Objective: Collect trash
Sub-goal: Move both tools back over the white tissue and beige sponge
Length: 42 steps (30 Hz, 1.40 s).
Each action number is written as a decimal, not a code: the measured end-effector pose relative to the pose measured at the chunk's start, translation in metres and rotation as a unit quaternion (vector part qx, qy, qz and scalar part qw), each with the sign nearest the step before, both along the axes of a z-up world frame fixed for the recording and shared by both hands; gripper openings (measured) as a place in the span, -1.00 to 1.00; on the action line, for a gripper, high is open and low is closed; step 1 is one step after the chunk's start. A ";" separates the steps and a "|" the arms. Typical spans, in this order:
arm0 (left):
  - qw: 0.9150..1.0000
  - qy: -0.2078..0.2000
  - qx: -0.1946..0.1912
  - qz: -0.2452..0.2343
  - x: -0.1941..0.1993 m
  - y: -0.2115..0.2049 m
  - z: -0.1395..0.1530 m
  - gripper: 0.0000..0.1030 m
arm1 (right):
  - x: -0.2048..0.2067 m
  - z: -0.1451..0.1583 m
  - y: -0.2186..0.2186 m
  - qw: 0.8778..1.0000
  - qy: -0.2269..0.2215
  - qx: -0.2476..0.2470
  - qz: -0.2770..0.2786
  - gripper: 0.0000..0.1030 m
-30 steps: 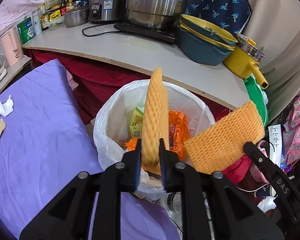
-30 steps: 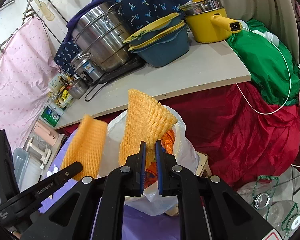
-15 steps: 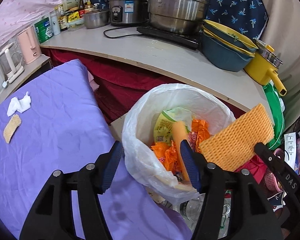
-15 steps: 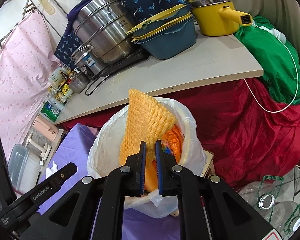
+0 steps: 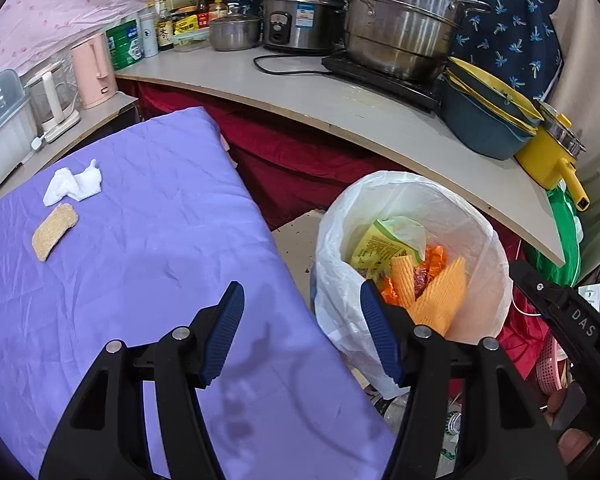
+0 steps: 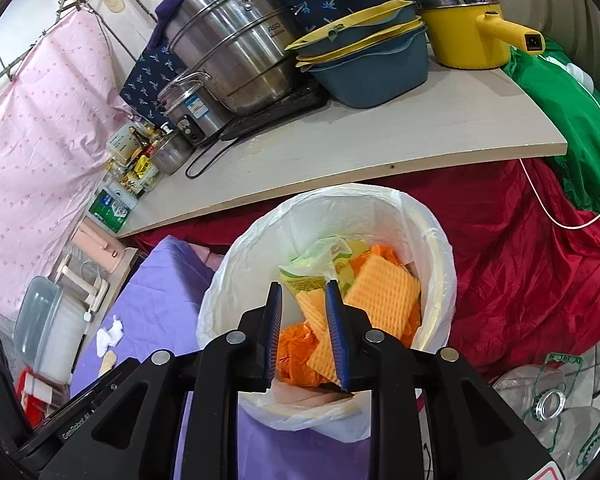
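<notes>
Left wrist: "DAS" on right gripper (image 5: 580, 320), "ASD" steamer pot (image 6: 240, 40)

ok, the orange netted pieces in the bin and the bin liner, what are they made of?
Orange netted pieces: look like soft foam mesh, matte, with a raised lattice texture; they sit bent and curled. Probably fruit-wrap foam, not certain.
Bin liner: thin translucent white plastic film, slightly glossy, wrinkled and folded over the rim.
</notes>
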<state>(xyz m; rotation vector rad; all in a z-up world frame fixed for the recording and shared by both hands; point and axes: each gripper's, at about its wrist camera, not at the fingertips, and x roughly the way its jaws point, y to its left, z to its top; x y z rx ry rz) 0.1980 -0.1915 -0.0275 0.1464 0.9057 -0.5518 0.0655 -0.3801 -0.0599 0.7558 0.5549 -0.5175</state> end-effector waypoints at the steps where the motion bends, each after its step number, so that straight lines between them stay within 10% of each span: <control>1: 1.000 0.000 -0.002 0.002 0.000 0.002 0.001 0.11 | 0.000 0.002 0.003 1.000 -0.001 -0.002 0.002 -0.52; 42: 0.983 0.013 -0.031 0.182 0.057 0.222 0.002 0.13 | 0.120 0.036 0.198 0.980 0.011 -0.054 0.192 -0.25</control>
